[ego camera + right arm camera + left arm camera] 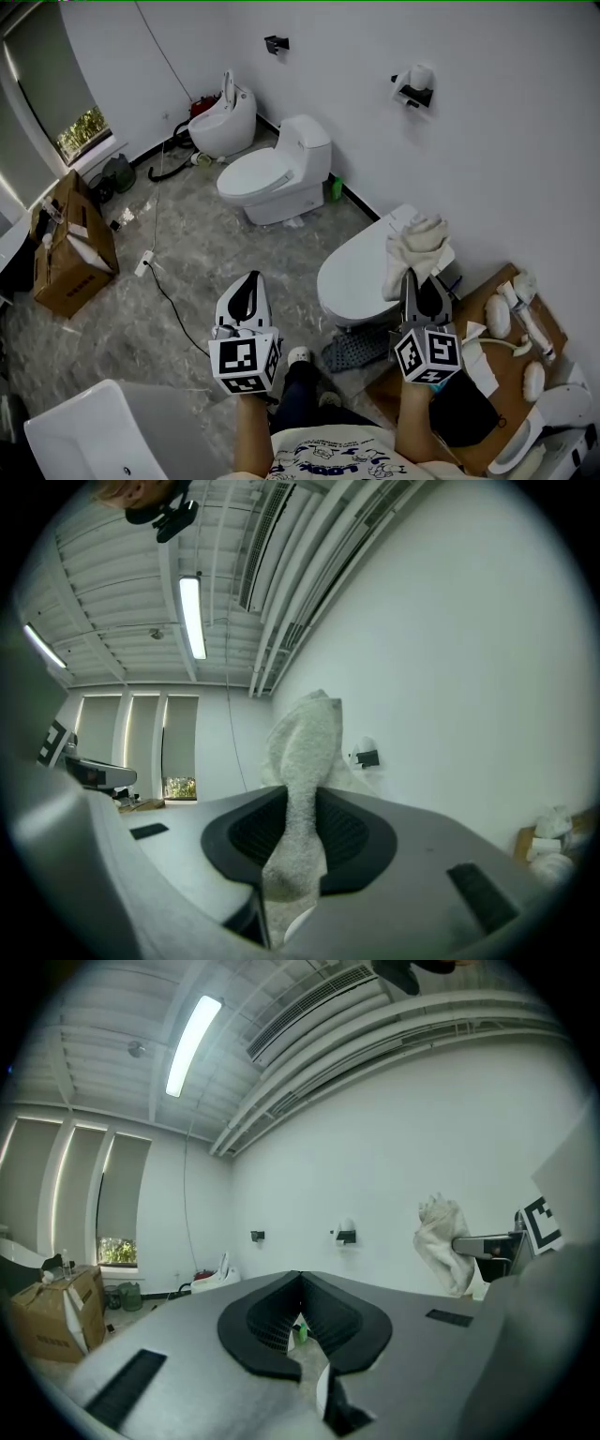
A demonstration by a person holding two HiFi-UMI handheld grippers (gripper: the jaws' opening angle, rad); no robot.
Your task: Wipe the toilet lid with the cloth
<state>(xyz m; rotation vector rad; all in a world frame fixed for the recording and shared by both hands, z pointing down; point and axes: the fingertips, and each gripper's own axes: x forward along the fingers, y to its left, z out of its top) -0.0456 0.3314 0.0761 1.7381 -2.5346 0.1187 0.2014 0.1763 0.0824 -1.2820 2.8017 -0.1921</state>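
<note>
Pinching the crumpled off-white terry cloth (418, 240) tight between its jaws, the right gripper (420, 281) holds it bunched upward over the wall-side edge of the closed white toilet lid (356, 272). The left gripper (249, 286) hovers over the grey marble floor (187, 244), jaws drawn together on nothing.

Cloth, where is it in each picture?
Head view: cloth right of centre, in the right gripper, over the lid.
Left gripper view: cloth at the right.
Right gripper view: cloth in the centre, between the jaws.
Shared landmark: the paper holder.
</note>
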